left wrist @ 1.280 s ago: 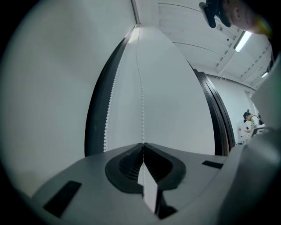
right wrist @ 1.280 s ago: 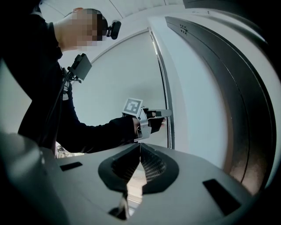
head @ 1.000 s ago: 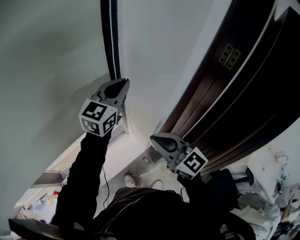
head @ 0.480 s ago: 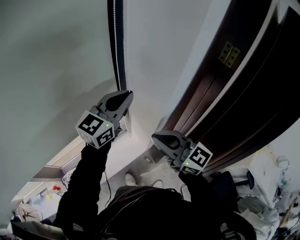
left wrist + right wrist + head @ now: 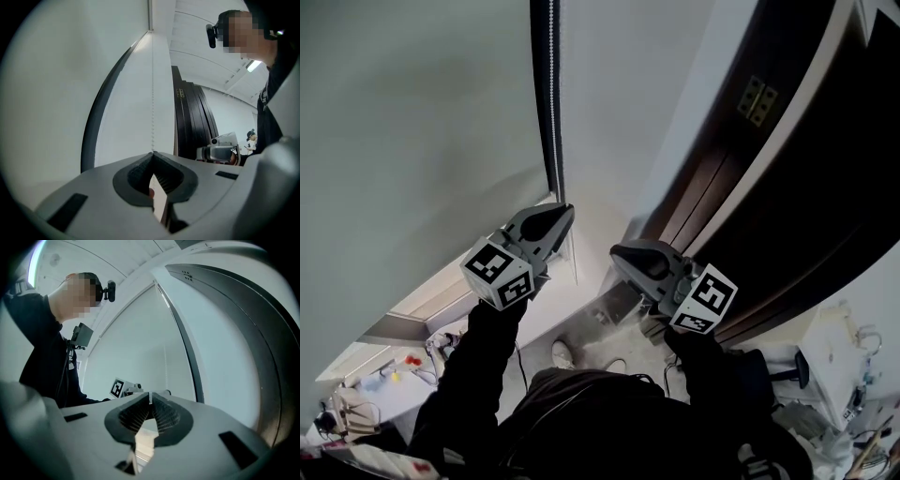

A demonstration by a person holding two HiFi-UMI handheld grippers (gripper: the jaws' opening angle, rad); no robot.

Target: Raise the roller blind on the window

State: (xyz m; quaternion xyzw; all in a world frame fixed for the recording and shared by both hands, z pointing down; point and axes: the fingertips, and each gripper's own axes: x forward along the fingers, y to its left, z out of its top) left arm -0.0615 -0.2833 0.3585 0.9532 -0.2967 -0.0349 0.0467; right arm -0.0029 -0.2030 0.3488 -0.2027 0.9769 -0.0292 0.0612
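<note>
CHANGE: left gripper (image 5: 565, 212), clamped on bead chain (image 5: 551, 103), has come down beside roller blind (image 5: 412, 131), which hangs left | right gripper (image 5: 621, 253) has risen, jaws all but together, just easing apart, empty | VERDICT: 1 pull likely spent, regrip due

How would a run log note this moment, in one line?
left gripper: shut on bead chain | right gripper: shut, grip unclear | blind: lowered

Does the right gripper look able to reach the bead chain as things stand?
Probably yes: the bead chain hangs just beyond the right gripper, with nothing between, though its jaws are shut and must open.
</note>
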